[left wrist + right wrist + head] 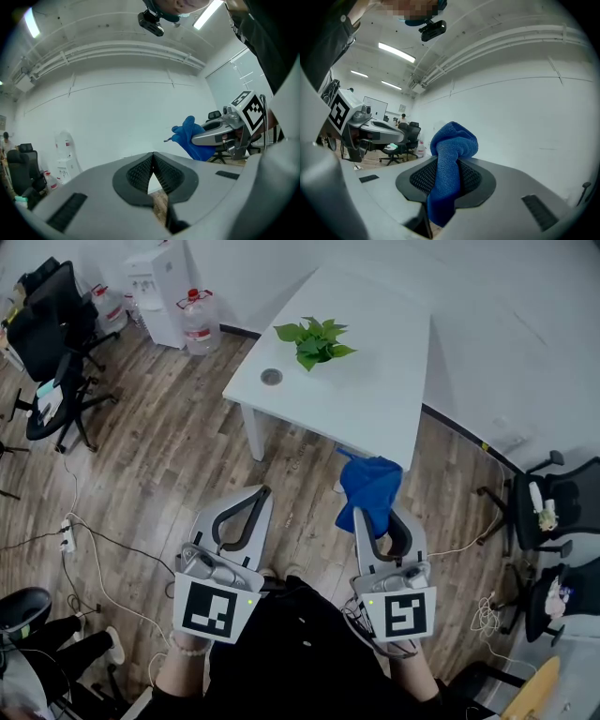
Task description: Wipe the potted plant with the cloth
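- The room is an office with a wooden floor (159, 456), office chairs (56, 343) at the left and right edges, and a white table (375, 409) in the upper middle of the head view.
- The potted plant (314, 341) sits toward the far end of that table, upper centre of the frame. Its green leaves spread wide and hide the pot.
- In the lower right of the head view, the right gripper (449, 164) has its jaws clamped on the blue cloth (370, 486). The cloth bunches above the pads and hangs down below them.
- The left gripper (152, 159), lower left in the head view, has its jaws pressed together with nothing between them.
- So the pick-up looks done, since the cloth is firmly in the right gripper's grip.
- Both grippers are well apart from the plant, below the table's near corner in the frame. Nothing touches the leaves.
- By this reading, what remains is to carry the cloth up over the table to the plant and wipe it. The wiping itself has not begun.
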Available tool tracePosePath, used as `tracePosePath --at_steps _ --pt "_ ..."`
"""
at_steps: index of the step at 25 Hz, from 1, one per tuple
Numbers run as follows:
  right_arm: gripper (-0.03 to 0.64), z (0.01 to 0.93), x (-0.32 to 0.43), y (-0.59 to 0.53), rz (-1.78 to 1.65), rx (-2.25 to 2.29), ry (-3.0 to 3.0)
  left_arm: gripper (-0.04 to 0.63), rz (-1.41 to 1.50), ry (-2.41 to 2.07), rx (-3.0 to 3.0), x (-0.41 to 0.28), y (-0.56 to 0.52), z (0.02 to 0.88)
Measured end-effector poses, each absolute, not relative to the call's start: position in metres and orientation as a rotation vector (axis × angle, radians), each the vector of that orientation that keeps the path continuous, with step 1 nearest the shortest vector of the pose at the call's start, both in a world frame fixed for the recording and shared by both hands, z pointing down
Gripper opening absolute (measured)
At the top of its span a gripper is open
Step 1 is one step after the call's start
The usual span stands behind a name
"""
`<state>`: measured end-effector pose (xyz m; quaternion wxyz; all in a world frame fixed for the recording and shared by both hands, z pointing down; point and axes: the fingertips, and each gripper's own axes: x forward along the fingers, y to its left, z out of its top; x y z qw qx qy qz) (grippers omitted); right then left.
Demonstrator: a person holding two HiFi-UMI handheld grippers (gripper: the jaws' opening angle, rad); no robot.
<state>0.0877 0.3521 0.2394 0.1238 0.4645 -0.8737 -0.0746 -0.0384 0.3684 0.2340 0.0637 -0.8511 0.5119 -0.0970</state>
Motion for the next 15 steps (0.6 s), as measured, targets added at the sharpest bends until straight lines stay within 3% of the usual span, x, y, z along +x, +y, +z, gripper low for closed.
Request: tracePosePath --at_steps 15 --pt "0.124 0.235 0.069 0.362 -0.210 1.418 -2.545 0.014 -0.258 1.546 -2.568 -0.066 0.379 0.234"
